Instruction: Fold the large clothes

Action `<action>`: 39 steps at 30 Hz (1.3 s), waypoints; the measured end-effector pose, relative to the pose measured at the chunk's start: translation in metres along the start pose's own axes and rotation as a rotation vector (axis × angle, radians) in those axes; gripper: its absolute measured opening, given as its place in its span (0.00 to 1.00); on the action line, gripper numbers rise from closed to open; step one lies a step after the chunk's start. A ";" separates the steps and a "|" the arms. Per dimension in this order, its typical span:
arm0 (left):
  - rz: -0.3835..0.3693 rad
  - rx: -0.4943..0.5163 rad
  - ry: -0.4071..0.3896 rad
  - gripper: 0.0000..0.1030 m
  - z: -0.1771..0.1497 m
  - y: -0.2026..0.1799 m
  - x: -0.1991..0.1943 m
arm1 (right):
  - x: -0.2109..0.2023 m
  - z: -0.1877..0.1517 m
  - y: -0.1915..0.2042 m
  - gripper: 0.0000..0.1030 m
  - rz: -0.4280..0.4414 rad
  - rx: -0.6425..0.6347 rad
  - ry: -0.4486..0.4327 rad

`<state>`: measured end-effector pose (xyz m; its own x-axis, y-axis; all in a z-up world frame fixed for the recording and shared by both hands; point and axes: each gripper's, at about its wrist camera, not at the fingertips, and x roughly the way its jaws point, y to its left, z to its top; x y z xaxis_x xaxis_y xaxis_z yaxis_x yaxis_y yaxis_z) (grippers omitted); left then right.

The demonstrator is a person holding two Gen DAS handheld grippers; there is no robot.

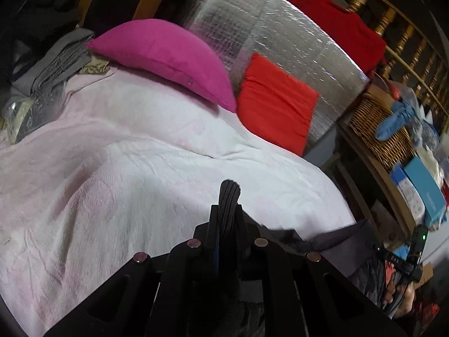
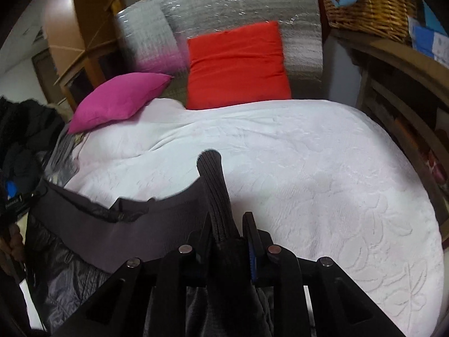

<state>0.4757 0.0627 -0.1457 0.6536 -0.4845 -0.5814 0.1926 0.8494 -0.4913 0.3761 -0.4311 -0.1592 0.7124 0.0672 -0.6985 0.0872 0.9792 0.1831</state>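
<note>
A dark grey jacket with a ribbed hem hangs between my two grippers above the near edge of a bed with a pale pink quilt [image 1: 140,168]. My left gripper [image 1: 228,213] is shut on a ribbed corner of the jacket [image 1: 230,196], which sticks up between the fingers. The jacket's body trails right [image 1: 336,241]. My right gripper [image 2: 228,219] is shut on the other ribbed corner [image 2: 213,179]. The jacket's grey lining and shiny quilted shell [image 2: 112,224] hang to its left, over the quilt [image 2: 322,182].
A magenta pillow [image 1: 165,56] and a red cushion [image 1: 275,101] lean on a silver foil-covered headboard [image 1: 252,19]. Folded grey clothes [image 1: 53,64] lie at the bed's far left. A wicker basket [image 2: 367,2] and shelves [image 1: 393,174] stand to the right.
</note>
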 end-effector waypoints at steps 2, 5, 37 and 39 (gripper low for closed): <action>0.027 -0.032 0.002 0.08 0.008 0.011 0.016 | 0.011 0.008 -0.005 0.19 -0.017 0.018 -0.006; 0.057 -0.047 -0.002 0.08 0.019 0.023 0.035 | 0.020 0.018 -0.011 0.18 -0.031 0.053 -0.037; 0.351 0.183 0.108 0.64 -0.144 -0.038 -0.067 | -0.076 -0.136 0.025 0.07 0.050 0.074 0.180; 0.408 0.196 0.156 0.65 -0.160 -0.038 -0.055 | -0.070 -0.147 0.025 0.07 0.014 0.055 0.187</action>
<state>0.3154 0.0239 -0.1988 0.5895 -0.1162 -0.7994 0.0875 0.9930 -0.0798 0.2255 -0.3827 -0.2074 0.5720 0.1200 -0.8114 0.1202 0.9663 0.2276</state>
